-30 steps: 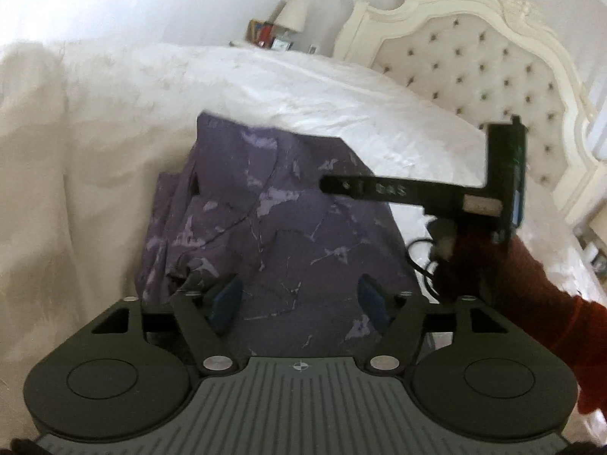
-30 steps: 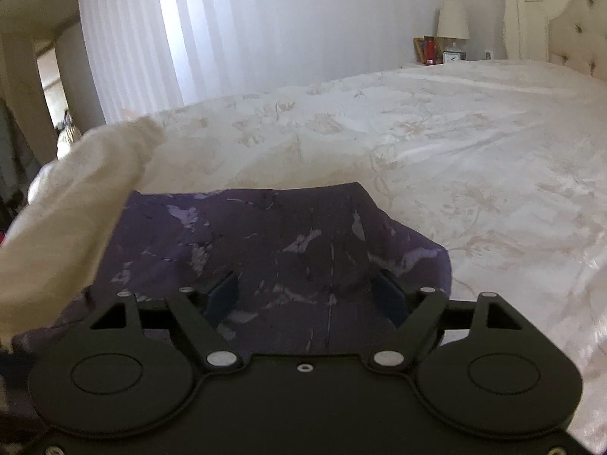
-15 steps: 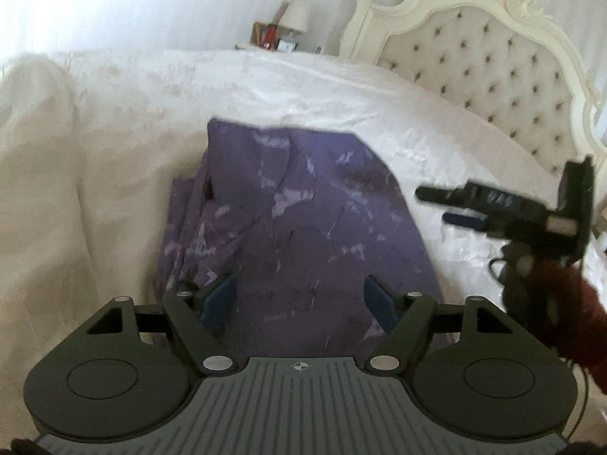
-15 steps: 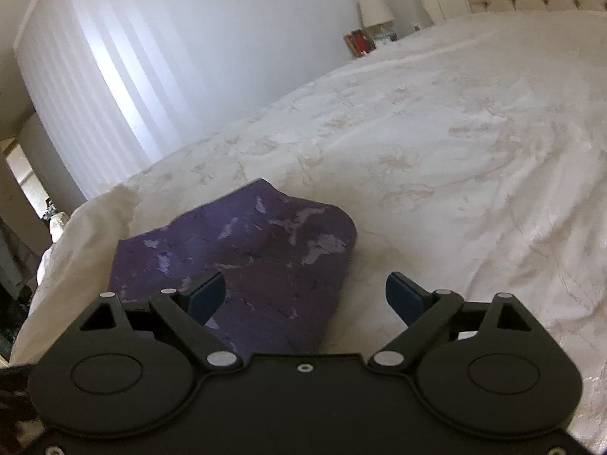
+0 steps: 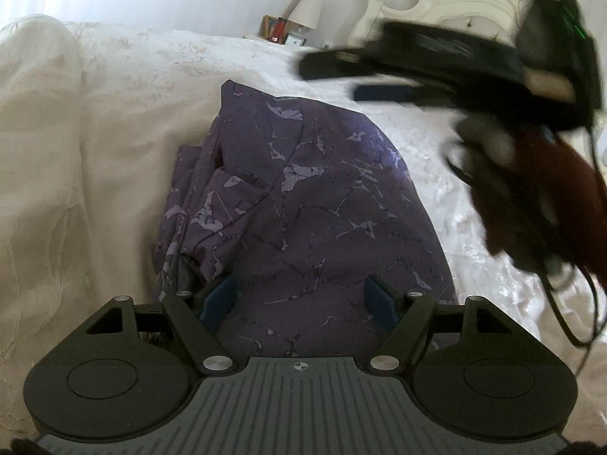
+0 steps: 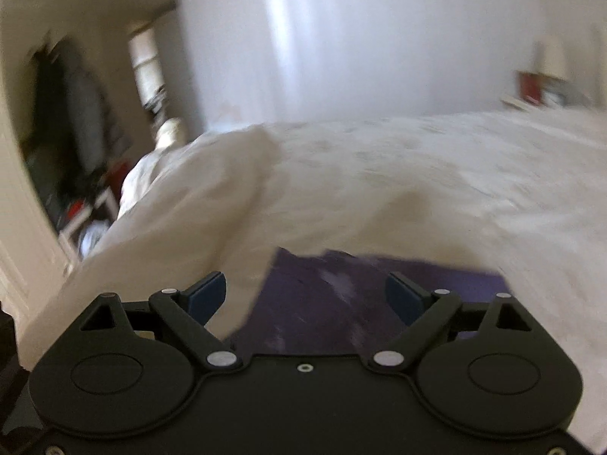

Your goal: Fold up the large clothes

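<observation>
A folded purple garment with a pale marbled print (image 5: 303, 204) lies on the white bed. My left gripper (image 5: 299, 299) is open and empty, hovering over the garment's near edge. My right gripper shows blurred in the left wrist view (image 5: 349, 76), raised above the bed to the right of the garment, held by a hand in a dark red sleeve. In its own view my right gripper (image 6: 305, 295) is open and empty, with the garment (image 6: 364, 295) just below it, blurred.
The white quilted bedspread (image 5: 95, 151) is bunched in a ridge at the left. A cream tufted headboard (image 5: 455, 11) and a nightstand with a lamp (image 5: 307, 11) stand at the back. A doorway with clutter (image 6: 76, 151) shows left.
My right gripper has lifted off the garment, swung up and turned left, staying open. My left gripper has stayed open over the garment's near edge. The garment lies still.
</observation>
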Tool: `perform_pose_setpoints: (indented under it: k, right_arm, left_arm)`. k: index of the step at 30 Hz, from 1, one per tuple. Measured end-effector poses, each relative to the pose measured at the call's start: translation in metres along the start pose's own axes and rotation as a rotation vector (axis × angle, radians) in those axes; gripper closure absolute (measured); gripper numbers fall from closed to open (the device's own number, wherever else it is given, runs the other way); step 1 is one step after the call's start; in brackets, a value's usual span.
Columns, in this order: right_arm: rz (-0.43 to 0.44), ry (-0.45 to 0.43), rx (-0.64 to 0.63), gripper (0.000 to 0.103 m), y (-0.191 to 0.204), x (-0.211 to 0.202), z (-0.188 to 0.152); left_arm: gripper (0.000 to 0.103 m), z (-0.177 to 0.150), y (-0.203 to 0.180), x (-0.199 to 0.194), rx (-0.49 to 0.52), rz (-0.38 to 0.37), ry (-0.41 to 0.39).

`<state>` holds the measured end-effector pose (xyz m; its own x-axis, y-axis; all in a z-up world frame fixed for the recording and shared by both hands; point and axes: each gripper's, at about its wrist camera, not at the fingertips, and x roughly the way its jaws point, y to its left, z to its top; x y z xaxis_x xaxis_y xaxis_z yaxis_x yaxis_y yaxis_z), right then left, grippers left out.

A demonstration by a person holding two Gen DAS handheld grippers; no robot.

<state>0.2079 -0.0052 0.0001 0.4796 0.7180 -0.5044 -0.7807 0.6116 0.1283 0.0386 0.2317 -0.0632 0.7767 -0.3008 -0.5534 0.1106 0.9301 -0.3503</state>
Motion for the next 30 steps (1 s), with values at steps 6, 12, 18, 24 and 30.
perform_pose_setpoints:
  k: [6,12,18,24,30]
  right_arm:
    - [0.046,0.067,-0.101,0.027,0.022,0.048,0.021]
    - [0.047,0.139,-0.144,0.041,0.025,0.067,0.020]
    - [-0.005,0.186,-0.196,0.092,0.024,0.071,0.010]
    - [-0.076,0.184,-0.167,0.094,0.014,0.081,0.006]
    - [-0.063,0.177,-0.108,0.090,0.008,0.082,0.001]
  left_arm:
    - [0.030,-0.001,0.001,-0.001,-0.008,-0.006,-0.007]
    - [0.030,-0.002,0.003,-0.002,-0.017,-0.010,-0.014]
    - [0.030,-0.002,0.004,-0.001,-0.028,-0.012,-0.017]
    - [0.030,-0.003,0.007,-0.001,-0.046,-0.005,-0.023]
    - [0.030,-0.003,0.005,-0.003,-0.042,0.003,-0.019]
